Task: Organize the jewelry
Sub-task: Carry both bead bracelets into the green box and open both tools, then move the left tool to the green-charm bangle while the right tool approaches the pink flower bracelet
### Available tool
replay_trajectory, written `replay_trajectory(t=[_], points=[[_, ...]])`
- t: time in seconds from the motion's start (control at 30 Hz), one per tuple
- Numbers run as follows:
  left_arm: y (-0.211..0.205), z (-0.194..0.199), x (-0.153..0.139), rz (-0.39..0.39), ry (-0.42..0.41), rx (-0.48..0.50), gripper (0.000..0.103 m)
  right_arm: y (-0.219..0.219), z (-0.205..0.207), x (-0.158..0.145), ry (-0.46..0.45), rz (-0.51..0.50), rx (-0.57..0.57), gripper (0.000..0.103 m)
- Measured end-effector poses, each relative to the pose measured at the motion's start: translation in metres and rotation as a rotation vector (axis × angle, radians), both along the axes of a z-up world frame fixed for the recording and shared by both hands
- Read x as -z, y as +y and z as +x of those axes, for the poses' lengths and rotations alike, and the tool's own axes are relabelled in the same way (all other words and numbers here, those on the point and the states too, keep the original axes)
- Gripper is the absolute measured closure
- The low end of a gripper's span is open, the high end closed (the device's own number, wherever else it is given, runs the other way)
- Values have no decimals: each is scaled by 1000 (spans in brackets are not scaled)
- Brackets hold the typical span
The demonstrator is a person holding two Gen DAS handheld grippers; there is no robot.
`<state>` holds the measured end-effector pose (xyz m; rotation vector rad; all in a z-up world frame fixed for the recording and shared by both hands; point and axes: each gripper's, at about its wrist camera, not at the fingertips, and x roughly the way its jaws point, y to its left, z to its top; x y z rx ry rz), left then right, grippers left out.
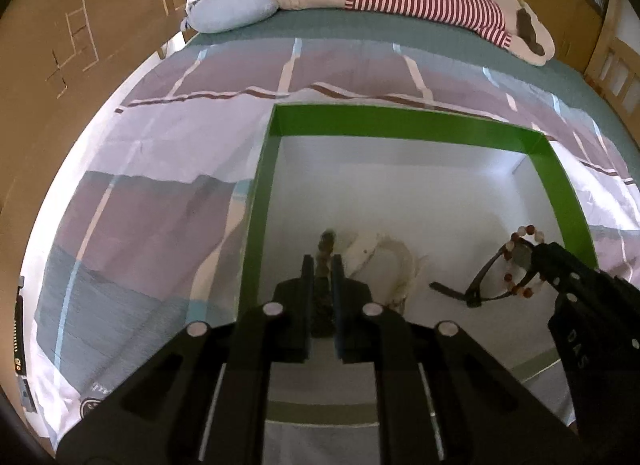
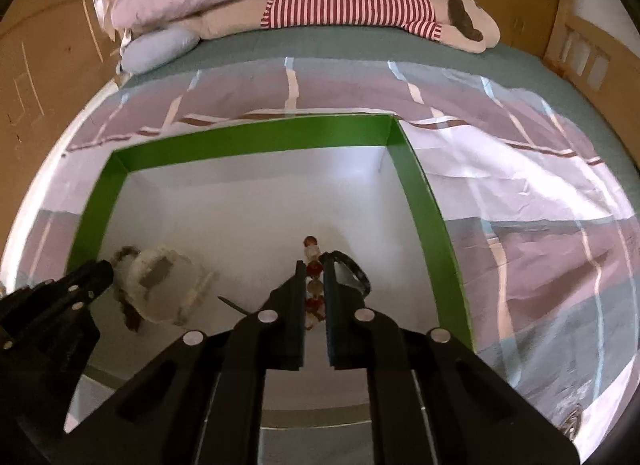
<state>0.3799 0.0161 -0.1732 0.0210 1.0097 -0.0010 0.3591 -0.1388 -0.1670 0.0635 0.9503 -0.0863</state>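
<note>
- A green-walled box [image 1: 408, 121] with a white floor is shown lying on a patterned bedspread [image 1: 140, 193] on the bed.
- A dark beaded strand [image 1: 325, 253] is pinched between the nearly closed fingers of the left claw [image 1: 322, 265], low over the box floor near its left wall.
- A bracelet of red and pale beads [image 2: 313, 277] is held between the narrowly parted fingers of the right claw [image 2: 312, 273], near the right wall.
- The step in hand is judged to be release into the box: each piece is best lowered until it rests on the floor, and the fingers then spread without dragging.
- Already held in the box are a white strap-like piece [image 1: 384, 261], beside the left claw, and dark-framed glasses [image 1: 484, 281], touching the bracelet.
- Tangling with these should be avoided.
</note>
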Motion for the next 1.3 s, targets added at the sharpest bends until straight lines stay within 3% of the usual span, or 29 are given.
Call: replay_trajectory(t=[0.1,0.17,0.2,0.23,0.3,0.5,0.57,0.77,0.8,0.83,0.9,1.3], points=[[2,-8,-10,-29,-12,14,74,-5,-13,-18,-43,12,-7,63],[4,-19,-21,-48,-27,26,67,-13,-26,-36,-79,29,-9,63],[5,-26,-27,-55,-37,31,55,-20,-38,-46,-97,47,-8,60],[6,-35,-35,-62,-50,38,49,-25,-46,-53,-108,63,-5,50],[7,-57,-48,-74,-76,64,45,-40,-73,-63,-137,102,1,41],[13,-115,-57,-118,-94,117,41,-73,-128,-42,-90,120,18,41],[9,-125,-50,-90,-76,118,41,-76,-138,-29,-57,103,17,41],[5,-158,-16,-130,-6,129,41,-85,-167,14,33,98,38,41],[6,-163,-11,-137,3,127,45,-89,-171,20,42,92,53,44],[7,-169,-6,-141,13,120,48,-92,-174,25,50,88,67,62],[7,-180,4,-126,31,119,60,-94,-177,34,79,85,70,71],[-9,-204,44,-77,109,142,58,-82,-162,62,145,14,57,71]])
